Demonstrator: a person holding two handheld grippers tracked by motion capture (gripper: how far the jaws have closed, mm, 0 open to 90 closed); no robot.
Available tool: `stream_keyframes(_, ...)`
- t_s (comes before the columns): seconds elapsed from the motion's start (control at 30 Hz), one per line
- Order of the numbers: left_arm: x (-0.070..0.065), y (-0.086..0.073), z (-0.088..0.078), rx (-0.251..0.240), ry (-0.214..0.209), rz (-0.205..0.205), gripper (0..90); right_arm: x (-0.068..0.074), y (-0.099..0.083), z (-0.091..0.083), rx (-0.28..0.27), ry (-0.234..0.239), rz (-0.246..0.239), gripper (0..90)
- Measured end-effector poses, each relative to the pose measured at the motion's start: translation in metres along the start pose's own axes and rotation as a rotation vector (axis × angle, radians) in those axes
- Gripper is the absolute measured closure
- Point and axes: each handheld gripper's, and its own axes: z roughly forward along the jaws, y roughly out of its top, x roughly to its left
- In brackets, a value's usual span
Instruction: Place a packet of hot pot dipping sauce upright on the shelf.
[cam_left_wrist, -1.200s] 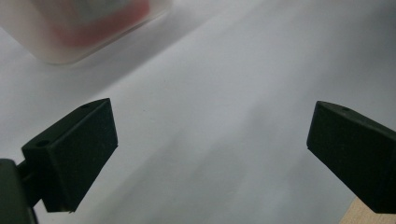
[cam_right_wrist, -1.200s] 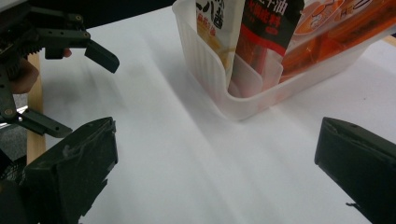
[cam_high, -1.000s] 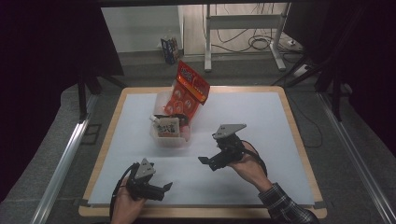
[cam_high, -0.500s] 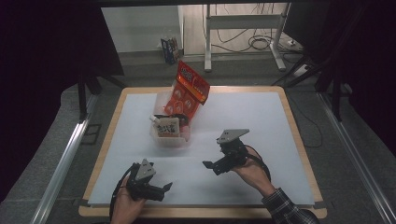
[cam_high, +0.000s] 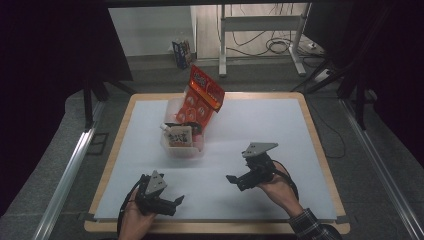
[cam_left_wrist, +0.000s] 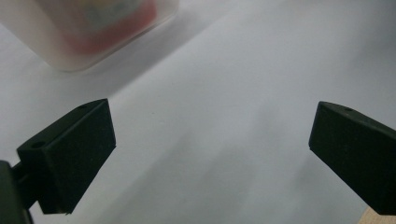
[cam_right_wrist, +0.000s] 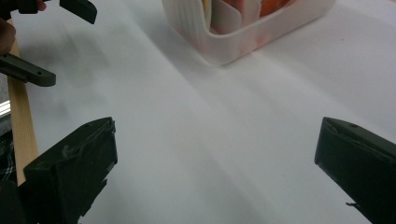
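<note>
- High view: the left gripper (cam_high: 172, 202) sits low near the front edge of the table (cam_high: 320, 150), held in a hand (cam_high: 134, 220), its jaws apart and holding nothing
- High view: the right gripper (cam_high: 235, 181) is off to the right of the left one and a little farther forward, held in the other hand (cam_high: 280, 189), jaws spread and empty, pointing to the left
- High view: a clear plastic tub (cam_high: 184, 145) stands ahead of both grippers, well apart from them, closer to the left one's line; a red snack bag (cam_high: 202, 97) leans out of its far side and a small labelled packet (cam_high: 180, 136) sits at its near side
- Left gripper view: the two black jaws stand wide apart over the bare white sheet (cam_left_wrist: 224, 116), nothing between them; the tub (cam_left_wrist: 93, 32) is ahead and to the left of the jaws, blurred, with red showing through its wall
- Right gripper view: the jaws are wide apart over the white sheet (cam_right_wrist: 210, 140), nothing gripped; the tub (cam_right_wrist: 243, 32) lies ahead, slightly right of centre, apart from the jaws
- Right gripper view: the left gripper (cam_right_wrist: 56, 42) shows far ahead at the upper left, by the wooden table edge (cam_right_wrist: 21, 126)
</note>
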Motion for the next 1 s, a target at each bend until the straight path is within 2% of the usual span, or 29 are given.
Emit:
stream_keyframes(0.3,-0.001,0.000,0.001,0.004,-0.002,0.007,0.2,-0.007,-0.019,-0.019,-0.019,-0.034,0.037,0.0)
stream_keyframes(1.0,-0.002,0.000,0.003,0.018,-0.002,0.019,0.1,-0.020,-0.063,-0.054,-0.021,-0.154,0.100,0.0)
